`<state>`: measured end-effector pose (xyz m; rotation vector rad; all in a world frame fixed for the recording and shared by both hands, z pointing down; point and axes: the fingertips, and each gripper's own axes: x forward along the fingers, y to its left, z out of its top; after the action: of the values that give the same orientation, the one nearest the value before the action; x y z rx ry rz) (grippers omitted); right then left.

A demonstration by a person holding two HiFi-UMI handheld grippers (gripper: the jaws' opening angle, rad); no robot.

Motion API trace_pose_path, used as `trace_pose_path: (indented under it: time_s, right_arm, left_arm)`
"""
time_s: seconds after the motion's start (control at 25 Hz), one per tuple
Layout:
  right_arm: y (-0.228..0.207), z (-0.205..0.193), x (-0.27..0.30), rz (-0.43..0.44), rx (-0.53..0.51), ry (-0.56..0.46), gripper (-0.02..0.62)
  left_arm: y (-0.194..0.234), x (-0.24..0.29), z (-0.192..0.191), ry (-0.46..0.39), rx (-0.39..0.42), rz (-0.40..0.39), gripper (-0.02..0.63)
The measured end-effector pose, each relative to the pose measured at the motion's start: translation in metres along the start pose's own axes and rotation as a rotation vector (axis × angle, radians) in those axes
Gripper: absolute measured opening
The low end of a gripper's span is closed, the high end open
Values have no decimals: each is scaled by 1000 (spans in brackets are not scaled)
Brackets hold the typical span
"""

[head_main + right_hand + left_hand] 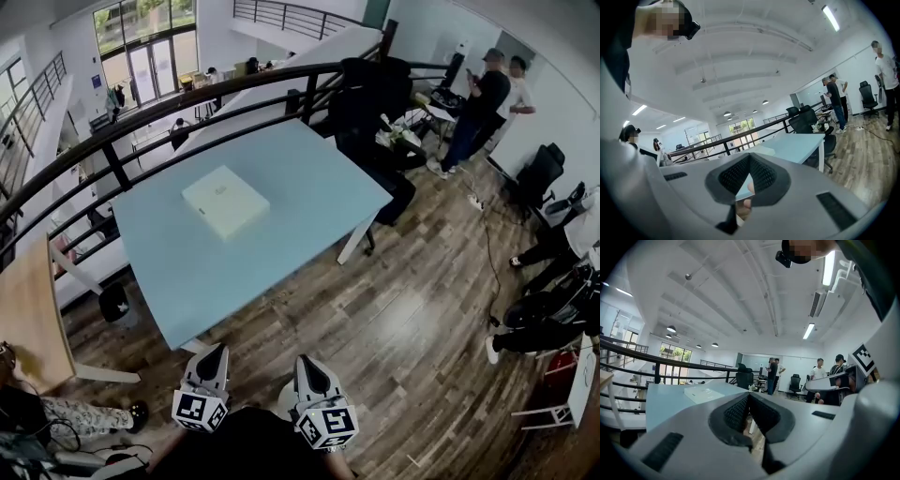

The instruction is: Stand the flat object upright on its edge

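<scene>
While it lies flat, white square box [225, 200]: likely light, stiff; I'd pinch opposite edges.
Left gripper [216, 354], right gripper [307, 364]: closed, empty.

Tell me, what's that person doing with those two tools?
A person holds a tool in each hand, getting ready to stand a flat white box up on its edge. The box lies flat on the light blue table, and nothing touches it. The left tool and the right tool are both shut and empty, held side by side short of the table's near edge.
</scene>
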<state>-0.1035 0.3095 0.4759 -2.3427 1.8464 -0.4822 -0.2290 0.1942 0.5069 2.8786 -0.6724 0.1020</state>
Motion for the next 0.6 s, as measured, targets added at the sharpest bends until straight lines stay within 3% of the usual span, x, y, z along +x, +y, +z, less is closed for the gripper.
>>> trace_pose_path:
  time_s: [0.28, 0.6]
  right_arm:
    - [-34, 11, 28, 21, 17, 10, 8]
    - [-72, 37, 59, 99, -3, 30, 8]
  left_arm:
    - [-3, 40, 9, 5, 8, 23, 3]
    - [-5, 81, 23, -15, 0, 120, 3]
